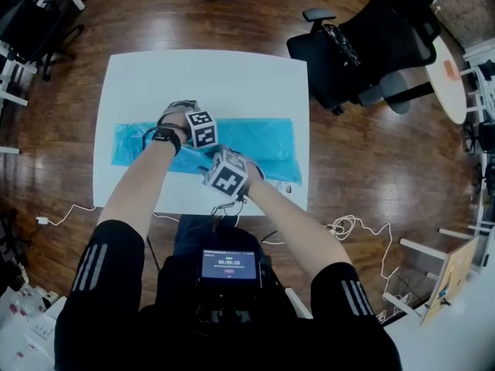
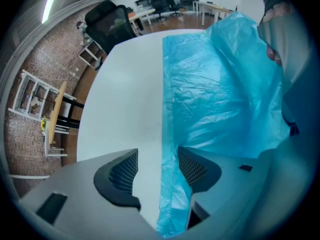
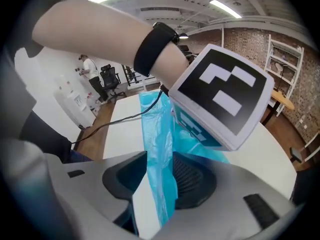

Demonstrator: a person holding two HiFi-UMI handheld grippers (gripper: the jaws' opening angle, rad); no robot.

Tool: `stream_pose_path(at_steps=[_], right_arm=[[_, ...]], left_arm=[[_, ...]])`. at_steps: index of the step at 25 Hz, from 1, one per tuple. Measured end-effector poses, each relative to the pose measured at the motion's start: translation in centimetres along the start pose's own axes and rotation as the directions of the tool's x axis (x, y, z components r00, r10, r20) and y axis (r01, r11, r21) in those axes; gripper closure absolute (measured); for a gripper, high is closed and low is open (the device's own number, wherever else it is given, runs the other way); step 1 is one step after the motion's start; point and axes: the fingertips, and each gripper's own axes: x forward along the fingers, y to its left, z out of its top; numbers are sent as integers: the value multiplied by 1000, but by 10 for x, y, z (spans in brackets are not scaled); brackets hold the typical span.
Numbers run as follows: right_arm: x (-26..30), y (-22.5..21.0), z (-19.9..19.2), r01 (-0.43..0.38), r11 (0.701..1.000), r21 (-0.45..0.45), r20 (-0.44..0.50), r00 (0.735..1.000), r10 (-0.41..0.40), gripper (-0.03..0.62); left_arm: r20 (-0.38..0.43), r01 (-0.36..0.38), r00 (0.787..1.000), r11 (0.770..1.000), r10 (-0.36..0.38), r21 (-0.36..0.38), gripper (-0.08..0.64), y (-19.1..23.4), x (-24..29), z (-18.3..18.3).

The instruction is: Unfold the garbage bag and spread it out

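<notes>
Reaches both forearms (image 1: 139, 180) over the near edge of the surface (image 1: 209, 76). Aims the left gripper (image 2: 157, 170) steeply down at the bag (image 1: 267, 141), jaws spread, the bag's edge running between them along one pad, unpinched. Sets the right gripper (image 3: 160, 176) just beside it, nearer the body, jaws likewise apart around a raised fold. Shows the bag as thin blue film, a long crinkled band across the surface's middle, lifted by the grippers. Leaves white surface beyond the band, wood floor (image 1: 371, 168) all round, a chair (image 1: 371, 45) off the far right corner.
</notes>
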Motion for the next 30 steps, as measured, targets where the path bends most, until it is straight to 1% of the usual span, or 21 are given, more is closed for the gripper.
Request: stream_pose_path(at_steps=[2, 3, 7, 8, 11, 14, 19, 23, 25, 28, 30], right_arm=[[7, 1, -7, 29, 999, -36, -27, 999, -30, 466], [8, 0, -8, 48, 997, -59, -33, 998, -50, 490], [4, -2, -5, 109, 986, -126, -20, 993, -113, 565], [2, -1, -4, 121, 983, -140, -11, 992, -124, 571], [-9, 2, 5, 164, 964, -209, 26, 986, -163, 572], [-23, 14, 17, 204, 933, -298, 70, 979, -192, 572], [-35, 42, 21, 218, 889, -404, 93, 976, -197, 572], [-34, 58, 13, 229, 863, -450, 101, 973, -206, 572], [-31, 64, 6, 238, 846, -478, 99, 971, -217, 572], [-22, 70, -6, 266, 809, -523, 100, 963, -252, 572], [-15, 70, -14, 296, 780, -551, 107, 952, -286, 572]], left_arm=[[0, 0, 1000, 1000, 0, 1, 311, 0, 1, 0], [1, 0, 1000, 1000, 0, 1, 311, 0, 1, 0], [-1, -5, 1000, 1000, 5, 2, 304, 1, 1, 0], [-2, -5, 1000, 1000, 5, 3, 304, 1, 1, -1], [-6, -3, 1000, 1000, 3, 0, 304, 0, 2, -1], [-11, -2, 1000, 1000, 2, -3, 302, 1, 3, -1], [-26, -14, 1000, 1000, 14, 9, 299, 2, 3, -1], [-39, -30, 999, 999, 31, 16, 298, 3, 4, -1], [-43, -40, 998, 999, 41, 16, 299, 4, 4, -1], [-51, -55, 997, 998, 56, 20, 299, 5, 2, -1], [-56, -71, 996, 997, 72, 32, 299, 5, 2, 0]])
